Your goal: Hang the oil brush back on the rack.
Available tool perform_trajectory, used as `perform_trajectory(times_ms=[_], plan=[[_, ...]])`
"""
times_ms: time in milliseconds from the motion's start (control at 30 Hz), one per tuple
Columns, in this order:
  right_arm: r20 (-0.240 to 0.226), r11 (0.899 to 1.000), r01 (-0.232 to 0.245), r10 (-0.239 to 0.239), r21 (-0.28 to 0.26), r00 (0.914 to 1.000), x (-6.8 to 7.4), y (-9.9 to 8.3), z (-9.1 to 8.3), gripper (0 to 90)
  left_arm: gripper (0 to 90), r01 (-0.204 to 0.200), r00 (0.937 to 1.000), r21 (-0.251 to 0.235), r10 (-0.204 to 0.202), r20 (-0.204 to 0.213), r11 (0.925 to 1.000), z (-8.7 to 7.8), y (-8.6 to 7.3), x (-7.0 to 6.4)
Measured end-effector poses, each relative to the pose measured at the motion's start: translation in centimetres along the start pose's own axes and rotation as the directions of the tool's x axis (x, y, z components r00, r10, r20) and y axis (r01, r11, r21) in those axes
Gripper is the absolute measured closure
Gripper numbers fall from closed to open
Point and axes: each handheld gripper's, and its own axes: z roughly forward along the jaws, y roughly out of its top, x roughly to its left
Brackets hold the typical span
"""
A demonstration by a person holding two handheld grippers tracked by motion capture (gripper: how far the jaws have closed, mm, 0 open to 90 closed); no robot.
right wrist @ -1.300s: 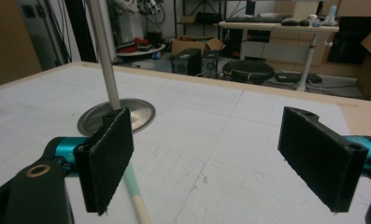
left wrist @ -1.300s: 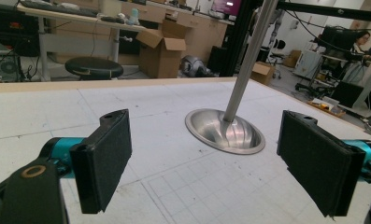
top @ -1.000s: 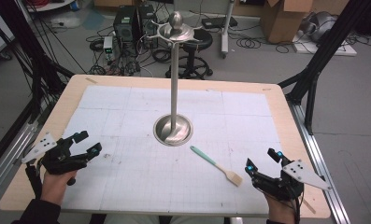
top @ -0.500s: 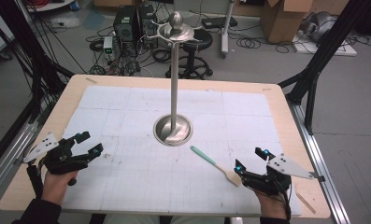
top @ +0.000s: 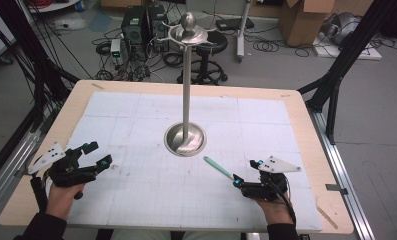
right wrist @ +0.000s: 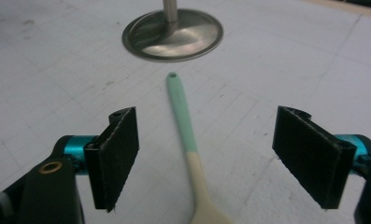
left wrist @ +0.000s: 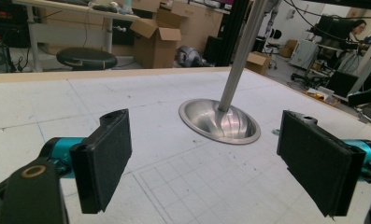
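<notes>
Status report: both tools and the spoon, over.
Right tool open, jaws either side of the spoon, no grip yet. Left tool open, holding nothing. Spoon flat on the mat, handle tip towards the metal stand. Nothing in the way.

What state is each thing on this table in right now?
Spoon: lying flat, untouched, between the right gripper's open jaws.
Metal stand: upright, nothing hanging on it.
Right gripper: open, around the spoon.
Left gripper: open, holding nothing.
</notes>
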Motion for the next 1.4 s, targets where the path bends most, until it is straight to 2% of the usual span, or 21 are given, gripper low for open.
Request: perform_trajectory(times_ms=[233,433,533,567,600,667,700,733,767,800,1067,1167,1200,1267,1300,1400], plan=[[-0.030,0.999,-0.007,0.009,0.045,0.9995,-0.6,0.1,1.5,28.8,18.3,0.004,1.0000,-0.004,-0.004,-0.007,1.0000,0.0,0.0,0.1],[-0.032,0.994,0.002,0.002,0.105,0.9995,-0.9,-0.3,2.3,34.0,18.2,0.005,1.0000,-0.002,-0.005,-0.003,1.0000,0.0,0.0,0.1],[-0.037,0.990,0.009,-0.004,0.138,0.9993,-1.0,-0.6,2.6,39.2,18.3,0.004,1.0000,0.000,-0.004,-0.002,1.0000,0.0,0.0,0.1],[-0.052,0.988,0.016,-0.008,0.152,0.9986,-1.1,-0.8,2.9,44.1,18.3,0.006,1.0000,-0.002,-0.006,-0.002,1.0000,0.0,0.0,0.1],[-0.052,0.988,0.016,-0.008,0.152,0.9986,-1.1,-0.8,2.9,44.1,18.3,0.006,1.0000,-0.002,-0.006,-0.002,1.0000,0.0,0.0,0.1],[-0.067,0.984,0.030,-0.018,0.177,0.9976,-1.0,-0.9,3.2,48.6,18.3,0.007,1.0000,-0.002,-0.007,-0.001,1.0000,0.1,0.0,0.1],[-0.071,0.978,0.052,-0.039,0.200,0.9967,-0.9,-0.9,3.5,53.6,18.3,0.007,1.0000,-0.001,-0.007,-0.002,1.0000,0.1,0.0,0.1],[-0.075,0.974,0.059,-0.044,0.219,0.9962,-0.9,-0.9,3.7,55.6,18.3,0.006,1.0000,0.000,-0.006,-0.002,1.0000,0.1,0.0,0.1],[-0.075,0.974,0.059,-0.044,0.219,0.9962,-0.9,-0.9,3.7,55.6,18.3,0.007,1.0000,0.001,-0.007,-0.003,1.0000,0.1,0.0,0.1],[-0.076,0.969,0.074,-0.058,0.237,0.9954,-0.8,-0.9,4.0,58.9,18.3,0.008,1.0000,0.002,-0.008,-0.004,1.0000,0.1,0.0,0.1],[-0.068,0.961,0.095,-0.080,0.259,0.9944,-0.7,-0.9,4.1,68.7,18.4,0.006,1.0000,0.003,-0.006,-0.001,1.0000,0.2,0.0,0.1],[-0.088,0.952,0.135,-0.114,0.274,0.9895,-0.5,-0.7,4.2,77.4,18.4,0.005,1.0000,0.005,-0.005,-0.001,1.0000,0.2,-0.1,0.1],[-0.088,0.952,0.135,-0.114,0.274,0.9895,-0.5,-0.7,4.2,77.4,18.4,0.005,1.0000,0.005,-0.005,-0.001,1.0000,0.2,-0.1,0.1],[-0.094,0.944,0.143,-0.120,0.298,0.9883,-0.3,-0.4,4.3,80.3,18.4,0.008,1.0000,0.006,-0.008,0.000,0.9999,0.2,-0.1,0.1],[-0.094,0.944,0.143,-0.120,0.298,0.9883,-0.3,-0.4,4.3,80.3,18.5,0.008,1.0000,0.006,-0.008,0.000,0.9999,0.2,-0.1,0.1],[-0.094,0.936,0.149,-0.125,0.320,0.9877,-0.3,-0.1,4.4,80.9,18.6,0.009,1.0000,0.006,-0.009,-0.001,0.9999,0.3,-0.1,0.0]])
